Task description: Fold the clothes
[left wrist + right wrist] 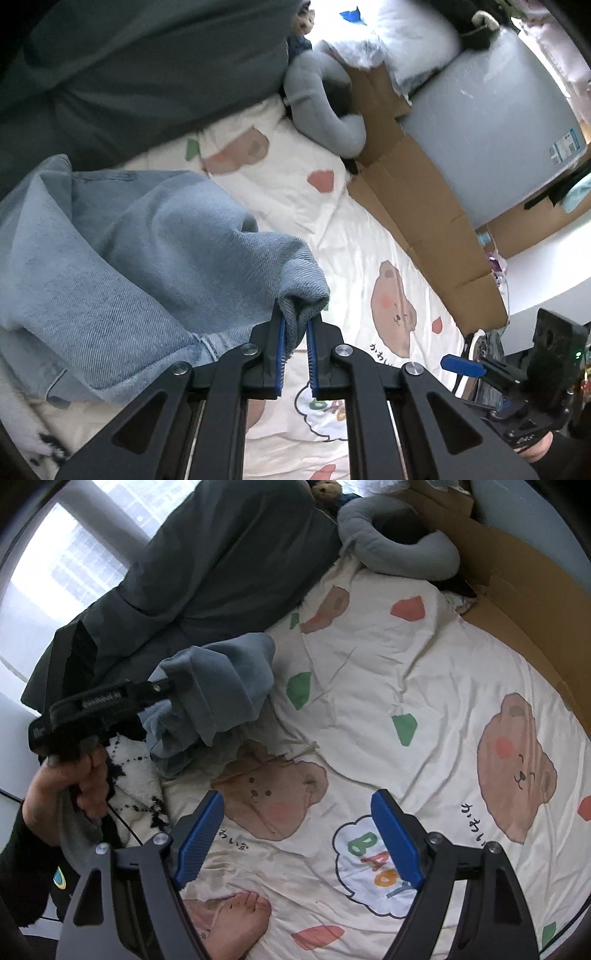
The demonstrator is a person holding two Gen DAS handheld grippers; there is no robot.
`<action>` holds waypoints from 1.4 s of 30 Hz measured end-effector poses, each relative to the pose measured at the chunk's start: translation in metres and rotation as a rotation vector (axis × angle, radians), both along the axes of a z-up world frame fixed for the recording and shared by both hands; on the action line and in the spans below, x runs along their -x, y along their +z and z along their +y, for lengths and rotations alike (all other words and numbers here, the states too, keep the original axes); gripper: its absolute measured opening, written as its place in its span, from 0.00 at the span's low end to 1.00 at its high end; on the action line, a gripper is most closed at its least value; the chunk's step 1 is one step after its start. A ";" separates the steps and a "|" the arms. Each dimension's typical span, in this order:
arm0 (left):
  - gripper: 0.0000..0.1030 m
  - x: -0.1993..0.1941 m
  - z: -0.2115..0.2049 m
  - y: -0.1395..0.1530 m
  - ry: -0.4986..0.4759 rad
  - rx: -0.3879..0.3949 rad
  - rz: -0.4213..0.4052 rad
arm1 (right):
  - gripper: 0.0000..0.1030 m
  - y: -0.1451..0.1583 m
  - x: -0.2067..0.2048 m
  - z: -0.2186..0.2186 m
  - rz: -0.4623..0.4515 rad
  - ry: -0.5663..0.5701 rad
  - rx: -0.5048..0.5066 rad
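The left gripper point(295, 325), its blue-padded jaws clamped on a bunched edge of the light blue denim garment point(122, 258), holds the cloth lifted above the cream bear-print bedsheet point(354, 236), beside a dark grey quilt point(129, 62). Further right, the right gripper point(297, 834) hovers over the sheet with jaws spread wide and empty, a bare foot point(236, 919) below it.

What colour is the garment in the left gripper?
Light blue denim, clearest in the left wrist view, pinched in the left gripper.
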State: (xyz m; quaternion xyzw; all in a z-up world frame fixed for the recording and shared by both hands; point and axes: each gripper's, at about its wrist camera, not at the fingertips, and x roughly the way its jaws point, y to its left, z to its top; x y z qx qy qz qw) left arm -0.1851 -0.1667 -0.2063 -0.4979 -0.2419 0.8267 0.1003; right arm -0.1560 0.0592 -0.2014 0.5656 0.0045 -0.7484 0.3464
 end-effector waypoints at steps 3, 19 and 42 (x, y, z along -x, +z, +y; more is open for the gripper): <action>0.08 0.003 0.009 -0.013 -0.006 -0.009 -0.010 | 0.80 -0.007 0.004 0.002 -0.004 -0.006 -0.012; 0.12 0.006 0.025 -0.064 -0.030 0.058 -0.205 | 0.80 -0.042 0.015 0.000 -0.048 -0.020 -0.051; 0.49 -0.016 -0.033 -0.057 -0.012 0.297 -0.261 | 0.80 -0.065 0.021 -0.016 -0.078 0.002 -0.053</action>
